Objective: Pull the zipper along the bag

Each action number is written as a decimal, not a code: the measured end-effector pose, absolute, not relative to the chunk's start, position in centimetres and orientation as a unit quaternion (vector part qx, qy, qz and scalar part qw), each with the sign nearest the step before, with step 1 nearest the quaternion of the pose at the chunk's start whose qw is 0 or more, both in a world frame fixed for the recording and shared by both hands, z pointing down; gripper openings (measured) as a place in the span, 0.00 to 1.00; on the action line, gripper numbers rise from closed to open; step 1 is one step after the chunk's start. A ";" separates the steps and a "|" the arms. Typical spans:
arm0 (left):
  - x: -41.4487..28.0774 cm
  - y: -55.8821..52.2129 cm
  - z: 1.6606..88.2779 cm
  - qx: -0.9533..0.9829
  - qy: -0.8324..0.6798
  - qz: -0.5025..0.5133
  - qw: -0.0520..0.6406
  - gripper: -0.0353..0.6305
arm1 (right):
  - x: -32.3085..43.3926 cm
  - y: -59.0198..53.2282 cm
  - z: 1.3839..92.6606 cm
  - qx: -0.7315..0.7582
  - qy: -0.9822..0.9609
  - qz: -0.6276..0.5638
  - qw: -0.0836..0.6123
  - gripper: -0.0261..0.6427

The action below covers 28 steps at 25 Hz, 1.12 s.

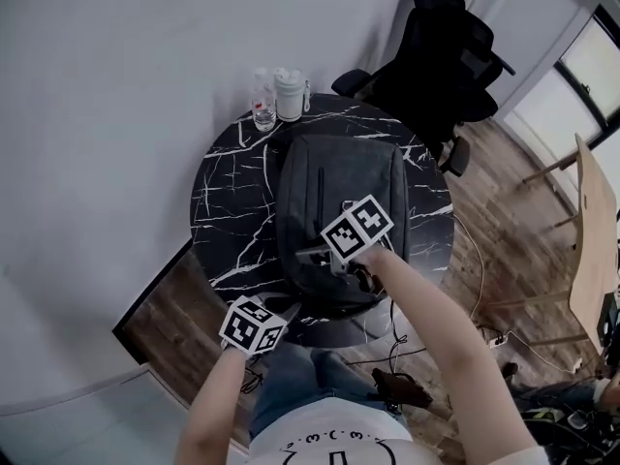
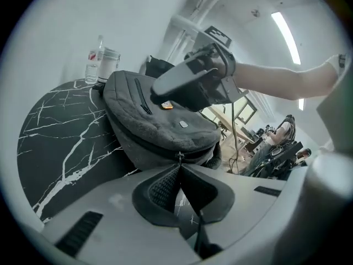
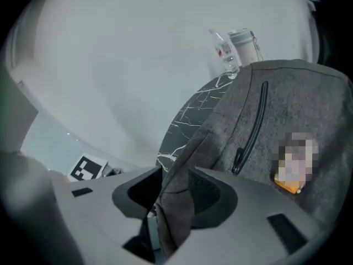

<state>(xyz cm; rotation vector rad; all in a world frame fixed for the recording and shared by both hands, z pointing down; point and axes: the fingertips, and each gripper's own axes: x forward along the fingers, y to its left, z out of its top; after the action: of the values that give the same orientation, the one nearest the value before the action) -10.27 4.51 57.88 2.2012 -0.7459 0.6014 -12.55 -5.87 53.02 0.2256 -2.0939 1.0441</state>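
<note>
Fabric from the near end of the grey bag (image 3: 287, 115) ran up between the jaws of the right gripper (image 3: 175, 173). The jaws stood spread, and the fold (image 3: 174, 214) lay loose in the gap rather than squeezed. The bag lay flat on the round black table (image 1: 228, 192), its long axis running away from the person toward the bottles (image 1: 276, 95) at the far rim.

The left gripper (image 2: 179, 169) had its jaws pressed together. The small metal zipper pull (image 2: 179, 157) sat right at their tips, on the bag's near edge. Whether the tips actually nipped the pull I could not tell. From there the zipper line (image 2: 149, 143) curved away to the left, round the bag's side and toward the far end.

In the head view the left gripper sat low at the table's near edge. The right gripper came in over the near end of the bag from the right.

The left hand was clearly the nearer one to the pull, so I judged the pulling to be its job. It would draw along that curving seam, not straight out. The right jaws would need to close on the fold to hold the bag still against the tug.
</note>
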 end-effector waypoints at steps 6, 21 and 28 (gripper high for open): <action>-10.4 4.5 57.9 0.857 -0.253 0.238 0.382 0.08 | -12.0 -6.9 55.2 0.123 -0.803 0.375 0.446 0.33; -10.5 4.1 59.0 0.818 -0.350 0.225 0.397 0.08 | 9.0 -11.5 54.5 0.202 -0.765 0.299 0.533 0.34; -10.6 4.2 59.0 0.783 -0.431 0.231 0.385 0.08 | 11.6 -12.1 54.9 0.230 -0.740 0.454 0.439 0.43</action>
<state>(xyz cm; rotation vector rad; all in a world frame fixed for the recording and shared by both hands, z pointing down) -10.59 4.16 58.98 1.9943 -1.0970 0.5872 11.60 -12.12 54.90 0.5719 -1.8391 1.1281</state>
